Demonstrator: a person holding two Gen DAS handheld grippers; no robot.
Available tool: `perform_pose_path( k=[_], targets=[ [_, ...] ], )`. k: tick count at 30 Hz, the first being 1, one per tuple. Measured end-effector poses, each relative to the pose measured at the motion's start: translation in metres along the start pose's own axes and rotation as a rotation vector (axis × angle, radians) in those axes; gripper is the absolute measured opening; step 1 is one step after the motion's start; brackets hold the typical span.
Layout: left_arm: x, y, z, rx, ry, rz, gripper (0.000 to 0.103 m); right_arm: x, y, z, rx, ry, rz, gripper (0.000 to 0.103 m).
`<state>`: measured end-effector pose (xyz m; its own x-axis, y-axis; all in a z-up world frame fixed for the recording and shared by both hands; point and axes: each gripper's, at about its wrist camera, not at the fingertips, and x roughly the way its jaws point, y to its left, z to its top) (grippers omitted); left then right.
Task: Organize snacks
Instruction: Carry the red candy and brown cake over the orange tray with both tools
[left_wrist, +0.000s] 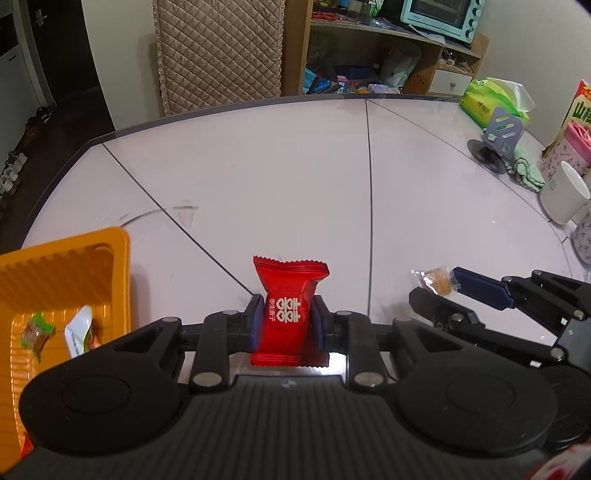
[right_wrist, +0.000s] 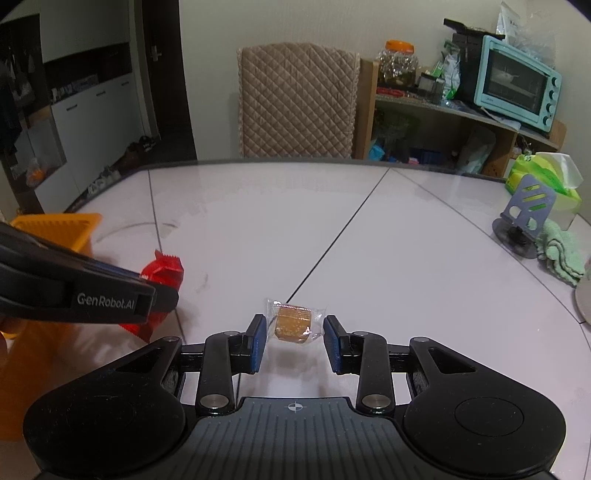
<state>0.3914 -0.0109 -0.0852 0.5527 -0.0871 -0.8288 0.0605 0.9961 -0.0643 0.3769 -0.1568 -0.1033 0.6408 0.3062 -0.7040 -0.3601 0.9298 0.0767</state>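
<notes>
Glossy red foil wrapper (left_wrist: 290, 314) between matt blue ribbed pads (left_wrist: 255, 325); clear crinkled film on biscuit (right_wrist: 293, 325); smooth, reflective tabletop (left_wrist: 277, 184) beyond.

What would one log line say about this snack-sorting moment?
left hand-held gripper: shut on red candy packet | right hand-held gripper: clear-wrapped brown snack between pads, contact unclear | orange tray: left

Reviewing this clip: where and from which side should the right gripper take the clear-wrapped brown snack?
Grip the brown block itself across its two side edges, coming straight on as the right gripper does. Its clear wrapper ends are thin and floppy; the block is the firm part.
</notes>
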Motion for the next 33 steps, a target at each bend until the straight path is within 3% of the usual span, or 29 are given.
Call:
perform_pose_path(
  k=[10,20,33],
  targets=[
    [-0.059,-0.013,-0.036,-0.013,-0.031,-0.018,0.024,-0.068,0.001,-0.018,0.044,-0.038,0.044,0.034],
    [-0.134,-0.02,-0.094,-0.043,-0.055,-0.003,0.024,-0.143,0.018,-0.05,0.049,-0.062,0.122,0.034],
    [-0.219,-0.003,-0.16,-0.131,-0.092,0.105,0.024,-0.21,0.066,-0.092,-0.021,-0.073,0.303,0.034]
  ],
)
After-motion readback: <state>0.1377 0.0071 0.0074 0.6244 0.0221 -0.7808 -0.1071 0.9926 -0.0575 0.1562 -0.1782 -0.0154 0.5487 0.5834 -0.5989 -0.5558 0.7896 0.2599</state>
